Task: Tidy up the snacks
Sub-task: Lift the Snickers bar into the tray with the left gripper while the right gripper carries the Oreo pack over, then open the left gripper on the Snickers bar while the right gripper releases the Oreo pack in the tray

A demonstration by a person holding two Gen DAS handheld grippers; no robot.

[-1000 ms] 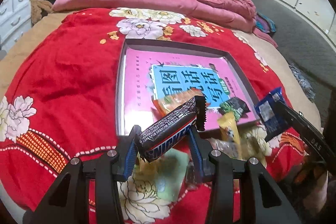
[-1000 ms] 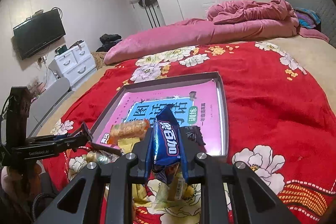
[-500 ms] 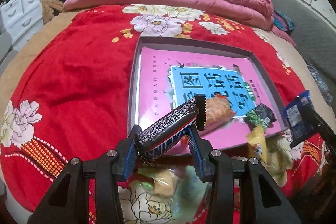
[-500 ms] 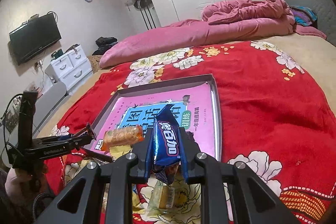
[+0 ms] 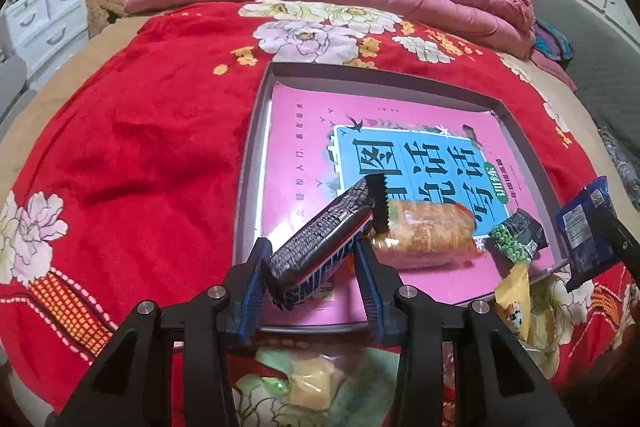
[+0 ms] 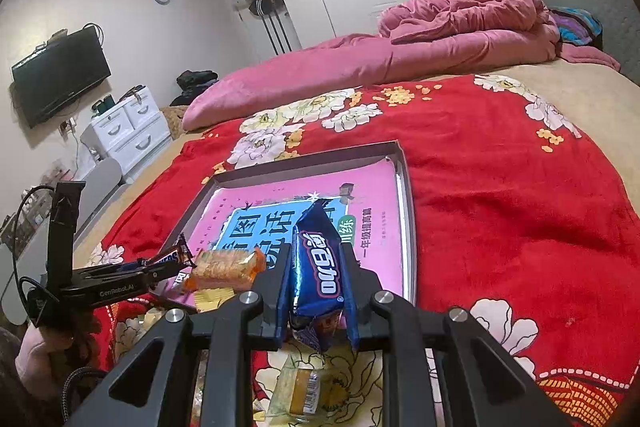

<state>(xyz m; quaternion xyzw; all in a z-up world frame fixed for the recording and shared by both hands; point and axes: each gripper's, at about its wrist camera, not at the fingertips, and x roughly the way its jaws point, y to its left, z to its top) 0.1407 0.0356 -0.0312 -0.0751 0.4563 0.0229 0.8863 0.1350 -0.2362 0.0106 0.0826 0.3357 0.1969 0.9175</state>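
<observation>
Left claw (image 5: 310, 269): has advanced over the near rim of the shallow grey tray (image 5: 256, 155); a second ago it hung short of it, above the loose sweets.
Dark Snickers bar (image 5: 324, 241): its far end now overlaps the orange cracker packet (image 5: 430, 233).
Right claw (image 6: 316, 281): carried forward with the blue foil biscuit packet (image 6: 318, 267), tray nearer.
Bed items below: fewer in view.

Your items by colour: blanket (image 5: 140, 147), red with white-and-pink peonies; tray (image 5: 256, 131), grey, lined with a pink book cover (image 5: 304, 163) bearing a sky-blue panel; Snickers bar (image 5: 320, 247), dark brown with white lettering; biscuit packet (image 6: 318, 263), royal blue, white script; cracker pack (image 5: 428, 233), orange; pea packet (image 5: 516, 239), black and green.
</observation>
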